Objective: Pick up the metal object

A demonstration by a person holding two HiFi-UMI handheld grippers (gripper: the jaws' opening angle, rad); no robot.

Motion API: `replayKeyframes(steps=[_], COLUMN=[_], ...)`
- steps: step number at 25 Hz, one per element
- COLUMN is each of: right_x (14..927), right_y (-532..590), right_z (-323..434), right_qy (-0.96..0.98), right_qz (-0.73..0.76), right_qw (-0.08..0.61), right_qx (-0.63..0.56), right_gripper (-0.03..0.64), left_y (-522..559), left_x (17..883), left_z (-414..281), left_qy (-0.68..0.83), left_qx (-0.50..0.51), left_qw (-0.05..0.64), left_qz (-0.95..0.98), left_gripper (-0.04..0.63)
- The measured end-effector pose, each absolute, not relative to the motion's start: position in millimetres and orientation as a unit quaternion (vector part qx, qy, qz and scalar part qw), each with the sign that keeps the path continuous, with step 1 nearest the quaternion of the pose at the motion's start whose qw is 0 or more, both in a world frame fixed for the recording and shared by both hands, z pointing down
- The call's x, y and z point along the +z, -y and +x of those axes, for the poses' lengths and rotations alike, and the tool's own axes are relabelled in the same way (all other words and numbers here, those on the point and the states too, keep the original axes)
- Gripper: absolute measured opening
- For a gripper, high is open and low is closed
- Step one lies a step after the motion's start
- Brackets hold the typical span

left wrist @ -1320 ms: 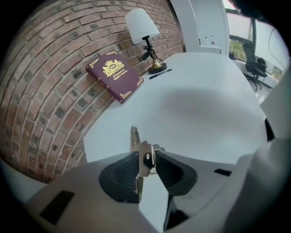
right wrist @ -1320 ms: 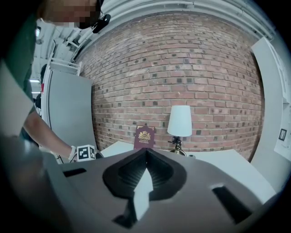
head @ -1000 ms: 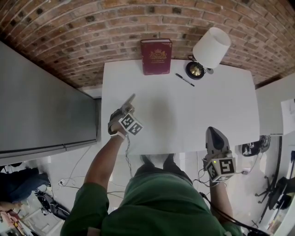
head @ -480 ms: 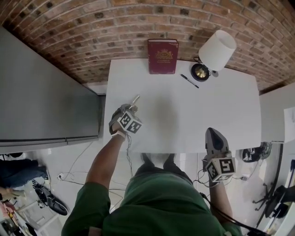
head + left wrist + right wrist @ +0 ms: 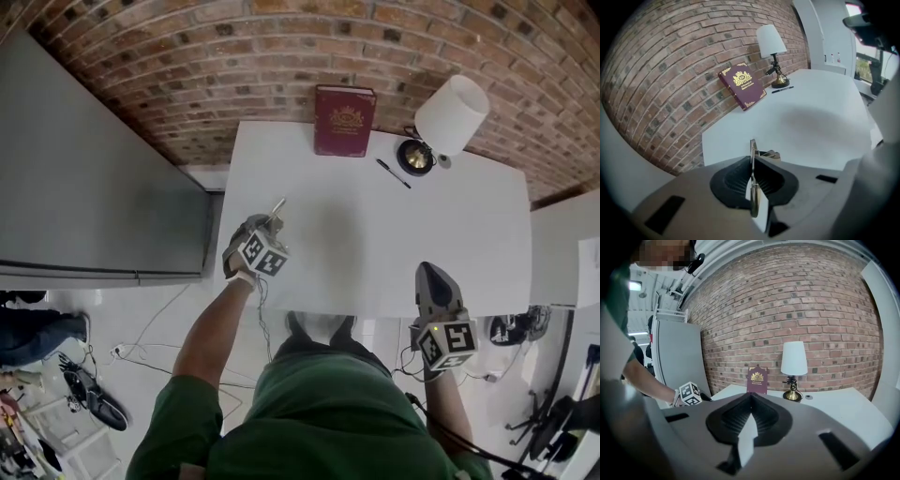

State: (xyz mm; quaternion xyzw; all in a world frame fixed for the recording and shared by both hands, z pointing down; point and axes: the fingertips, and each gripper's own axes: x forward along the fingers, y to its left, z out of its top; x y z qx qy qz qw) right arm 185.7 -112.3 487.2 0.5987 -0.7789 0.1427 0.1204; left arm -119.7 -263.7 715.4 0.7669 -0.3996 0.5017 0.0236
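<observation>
We're seeing a smooth, matt white worktop (image 5: 422,244), rough brick wall (image 5: 187,75), gilt-stamped matt book (image 5: 344,120), glossy brass lamp base (image 5: 415,157), thin shiny metal object (image 5: 753,154).

Brick wall (image 5: 141,56), white table (image 5: 422,244), lamp (image 5: 453,112)

Thin flat metal object (image 5: 752,152) - silvery with a brassy tint, seen edge-on in the left gripper view, a narrow upright sliver. It sits clamped between the pads of the left gripper (image 5: 268,223), both pads pressed against its flat faces. One end pokes out past the jaw tips; a small brassy lump shows just beside it there. From the head view the free end (image 5: 277,207) points forward and slightly right, over the left part of the white table (image 5: 422,244) - whether it touches the table can't be told.
</observation>
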Motion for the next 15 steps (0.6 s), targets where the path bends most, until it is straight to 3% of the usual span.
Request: replayKeyframes(steps=[15], right_x=[491.6], right_y=[123.4], right_z=[159.9], right_qy=[0.809], right_qz=[0.555], right_qw=[0.115], right_qx=[0.158], right_gripper=[0.002], left_y=[234.4], left_x=[619.5], left_z=[-98.8], left_qy=[0.434], left_qx=[0.376], left_qw=[0.036], left_qz=[0.818], left_gripper=[0.02])
